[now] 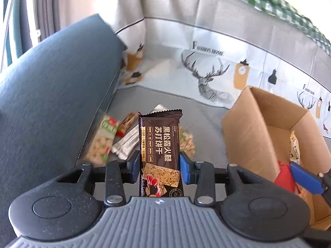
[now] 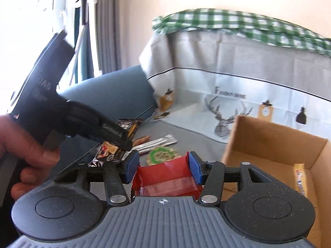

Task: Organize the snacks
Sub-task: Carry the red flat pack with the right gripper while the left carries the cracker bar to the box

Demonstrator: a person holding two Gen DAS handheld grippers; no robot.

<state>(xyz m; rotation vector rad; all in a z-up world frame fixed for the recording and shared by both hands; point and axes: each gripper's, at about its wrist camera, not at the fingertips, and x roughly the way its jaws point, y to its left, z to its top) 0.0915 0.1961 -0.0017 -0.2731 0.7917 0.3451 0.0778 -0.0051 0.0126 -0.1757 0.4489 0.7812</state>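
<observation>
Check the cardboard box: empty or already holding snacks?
Not empty. The cardboard box stands open-topped with a yellow snack packet lying inside against its right wall; the rest of its floor is partly hidden.

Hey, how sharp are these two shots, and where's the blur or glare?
Left wrist view: the brown cracker packet is crisp, while the loose snacks behind it smear and the upper right corner is blown out. Right wrist view: the green checked cloth is streaked, and the window at left glares white.
</observation>
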